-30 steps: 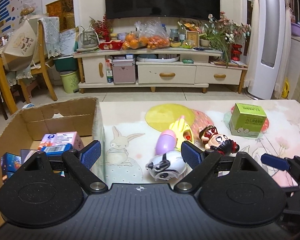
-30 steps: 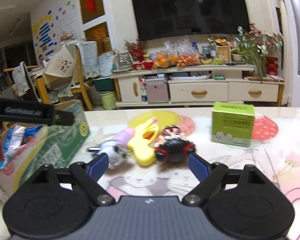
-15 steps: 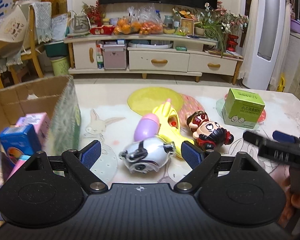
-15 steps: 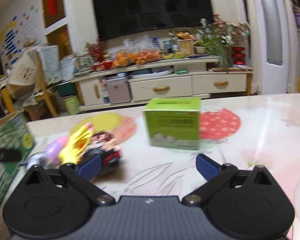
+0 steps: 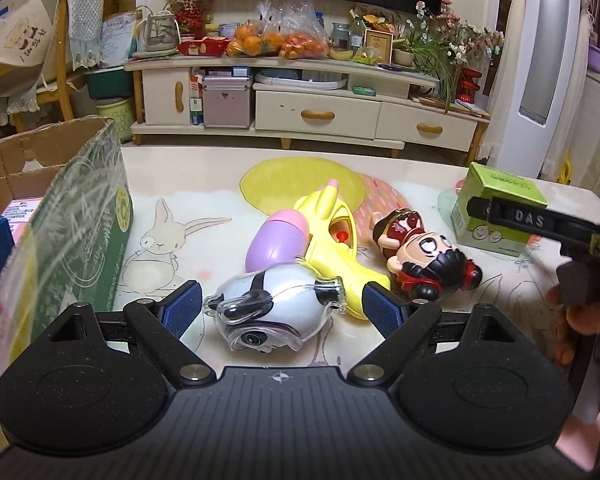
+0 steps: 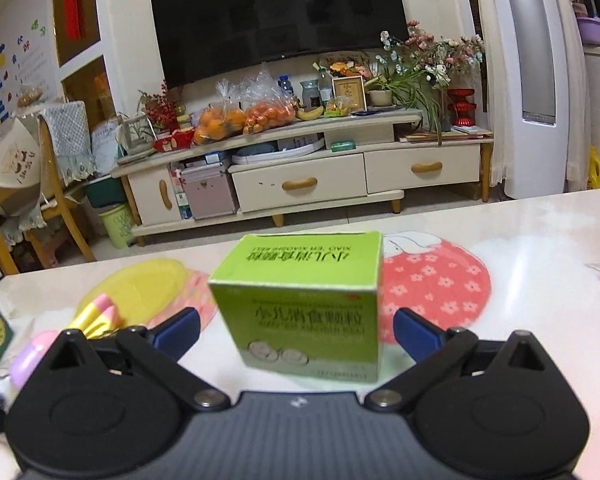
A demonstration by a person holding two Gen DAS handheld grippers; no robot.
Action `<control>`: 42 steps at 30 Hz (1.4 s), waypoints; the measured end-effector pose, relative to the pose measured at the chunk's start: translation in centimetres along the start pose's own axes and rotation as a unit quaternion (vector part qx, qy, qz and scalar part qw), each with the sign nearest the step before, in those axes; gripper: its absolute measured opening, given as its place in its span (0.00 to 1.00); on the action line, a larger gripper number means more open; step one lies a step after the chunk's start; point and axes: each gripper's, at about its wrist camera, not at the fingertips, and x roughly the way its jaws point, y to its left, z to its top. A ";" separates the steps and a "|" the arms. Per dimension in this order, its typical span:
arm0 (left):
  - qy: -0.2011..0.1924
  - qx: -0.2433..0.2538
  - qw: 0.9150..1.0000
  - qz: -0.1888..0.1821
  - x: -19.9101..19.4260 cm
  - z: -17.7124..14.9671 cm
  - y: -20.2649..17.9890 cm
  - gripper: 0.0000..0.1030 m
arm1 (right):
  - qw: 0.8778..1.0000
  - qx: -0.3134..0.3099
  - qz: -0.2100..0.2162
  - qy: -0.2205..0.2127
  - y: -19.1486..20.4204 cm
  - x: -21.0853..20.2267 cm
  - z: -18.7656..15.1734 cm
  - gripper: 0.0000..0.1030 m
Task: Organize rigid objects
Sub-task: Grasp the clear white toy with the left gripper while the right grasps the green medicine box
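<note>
My left gripper (image 5: 281, 307) is open, its blue pads on either side of a white and clear plastic toy (image 5: 276, 306) lying on the table. Behind it lie a yellow and purple toy water gun (image 5: 324, 232) and a cartoon doll figure (image 5: 424, 256). My right gripper (image 6: 296, 330) is open, its pads flanking a green medicine box (image 6: 304, 308) that stands upright on the table. The same box (image 5: 500, 208) shows at the right in the left wrist view, partly behind the right gripper's black body (image 5: 540, 224).
An open cardboard box (image 5: 80, 216) with several small packages inside stands at the left on the table. The table has a printed cover (image 5: 172, 232). A TV cabinet (image 5: 300, 92) stands beyond the far edge.
My left gripper has moved forward and lower around the white toy. My right gripper has swung right and closed in on the green box, which now sits between its pads.
</note>
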 end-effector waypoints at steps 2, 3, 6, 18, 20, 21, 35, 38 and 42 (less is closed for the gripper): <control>-0.003 0.002 1.000 0.003 0.3 -0.1 0.0 1.00 | 1.000 -0.003 -0.006 0.002 0.0 0.7 0.2 0.99; -0.003 0.003 1.000 0.002 0.5 -0.1 0.0 1.00 | 1.000 0.000 -0.014 0.003 0.0 1.1 0.3 0.99; -0.002 -0.001 1.000 0.005 1.0 -0.1 0.3 1.00 | 1.000 0.015 -0.012 0.024 -0.3 2.3 0.5 0.99; 0.001 -0.002 1.000 0.003 1.5 0.1 0.1 1.00 | 0.999 0.022 -0.017 0.021 -0.8 2.2 0.6 0.94; 0.000 0.002 1.000 0.004 1.4 0.0 0.0 1.00 | 1.000 0.015 -0.013 0.020 -0.7 2.0 0.7 0.93; -0.001 0.003 1.000 0.005 1.4 -0.1 -0.1 1.00 | 1.000 0.010 -0.012 0.020 -0.7 1.9 0.6 0.92; 0.008 -0.011 1.000 -0.006 0.4 -1.1 -0.2 1.00 | 0.999 -0.027 -0.013 0.017 -1.1 -1.5 -1.0 0.91; 0.009 -0.010 1.000 -0.016 -0.1 -1.3 -0.2 1.00 | 0.999 -0.024 -0.017 0.023 -1.4 -2.4 -1.6 0.91; 0.012 -0.006 1.000 -0.026 -0.4 -1.6 -0.5 1.00 | 0.999 -0.024 -0.017 0.027 -1.3 -3.7 -2.1 0.91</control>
